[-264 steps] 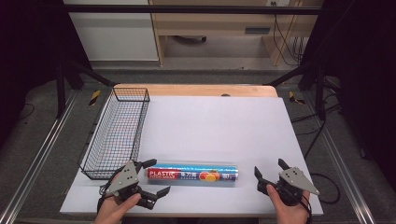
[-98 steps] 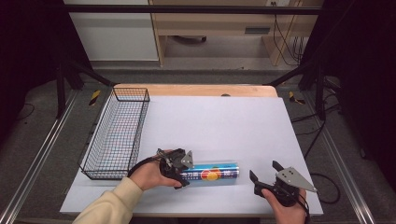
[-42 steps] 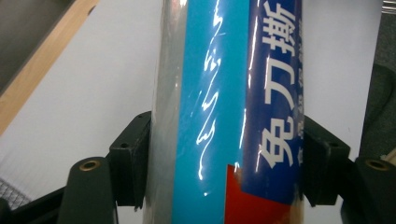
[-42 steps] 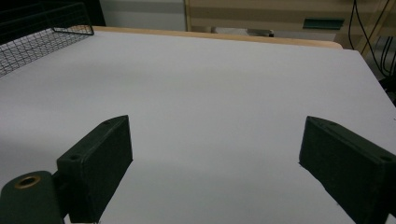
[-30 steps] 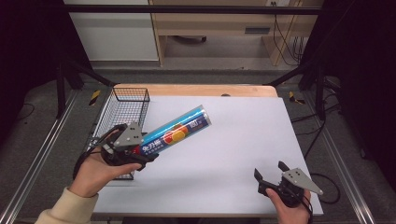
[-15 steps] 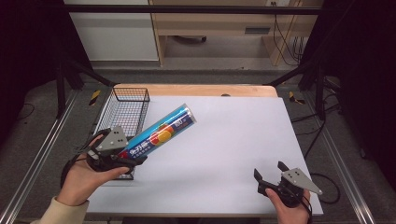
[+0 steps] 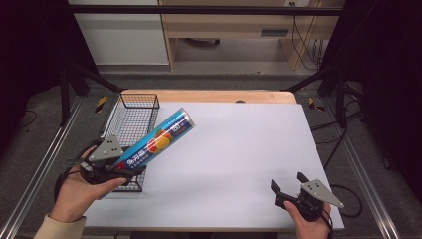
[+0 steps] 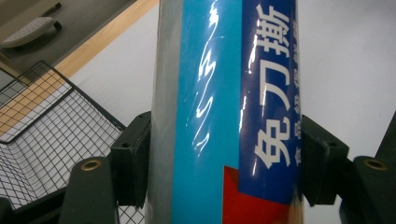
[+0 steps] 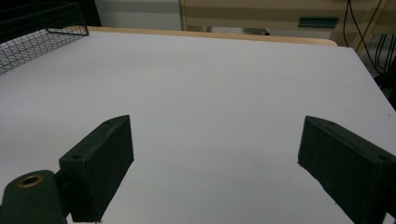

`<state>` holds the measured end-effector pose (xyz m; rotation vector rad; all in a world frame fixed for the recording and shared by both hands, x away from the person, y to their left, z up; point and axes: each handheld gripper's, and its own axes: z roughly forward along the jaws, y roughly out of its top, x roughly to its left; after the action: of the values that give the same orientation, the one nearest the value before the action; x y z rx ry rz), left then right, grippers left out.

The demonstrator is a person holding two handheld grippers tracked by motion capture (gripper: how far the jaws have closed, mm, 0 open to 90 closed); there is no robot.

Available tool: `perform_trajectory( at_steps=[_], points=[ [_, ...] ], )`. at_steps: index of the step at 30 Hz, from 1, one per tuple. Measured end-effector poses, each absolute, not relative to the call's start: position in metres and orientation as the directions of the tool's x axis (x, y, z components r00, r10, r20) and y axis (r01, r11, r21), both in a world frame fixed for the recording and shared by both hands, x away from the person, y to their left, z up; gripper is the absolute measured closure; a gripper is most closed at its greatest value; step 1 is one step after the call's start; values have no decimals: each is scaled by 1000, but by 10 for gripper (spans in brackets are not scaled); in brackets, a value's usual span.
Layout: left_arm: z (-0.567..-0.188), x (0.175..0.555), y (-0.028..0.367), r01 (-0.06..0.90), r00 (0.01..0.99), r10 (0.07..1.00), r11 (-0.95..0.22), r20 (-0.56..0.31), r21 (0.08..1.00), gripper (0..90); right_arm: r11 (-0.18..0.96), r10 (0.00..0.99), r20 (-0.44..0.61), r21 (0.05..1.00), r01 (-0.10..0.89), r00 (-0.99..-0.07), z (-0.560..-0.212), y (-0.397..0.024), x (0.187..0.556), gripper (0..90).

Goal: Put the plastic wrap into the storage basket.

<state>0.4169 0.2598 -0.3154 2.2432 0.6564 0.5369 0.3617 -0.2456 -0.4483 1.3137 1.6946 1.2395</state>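
Note:
A long blue plastic-wrap box (image 7: 157,140) with red and white print is held off the table, tilted up toward the far right. My left gripper (image 7: 119,167) is shut on its near end, above the near end of the black wire basket (image 7: 130,112). In the left gripper view the box (image 8: 229,107) rises between the two black jaws, which press on both its sides, with the basket (image 8: 42,135) below at left. My right gripper (image 7: 289,187) rests open at the table's near right corner, nothing between its jaws (image 9: 215,163).
The white table top (image 7: 239,144) stretches between the two grippers. A wooden strip (image 7: 214,96) runs along its far edge. Metal frame rails (image 7: 45,164) flank the table on the left, and cables lie on the floor at right.
My left gripper took hold of the box that lay at the table's front, lifted it and carried it left; over the last second it moved further left, over the basket's near end. The right gripper stayed put.

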Motion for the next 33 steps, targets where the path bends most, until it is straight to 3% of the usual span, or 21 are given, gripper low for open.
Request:
perform_trajectory(
  at_steps=[14, 22, 33],
  points=[
    [-313, 431, 263, 397, 681, 704, -586, 201, 707, 319, 49, 940, 68, 942, 332, -334, -446, -239, 360, 118],
    [-313, 442, 273, 548, 516, 839, -477, 171, 687, 320, 44, 939, 71, 945, 324, -336, -444, -238, 358, 121],
    [-322, 458, 289, 663, 369, 905, -416, 211, 623, 320, 36, 942, 78, 943, 330, -326, -443, -238, 359, 121]
  ],
)
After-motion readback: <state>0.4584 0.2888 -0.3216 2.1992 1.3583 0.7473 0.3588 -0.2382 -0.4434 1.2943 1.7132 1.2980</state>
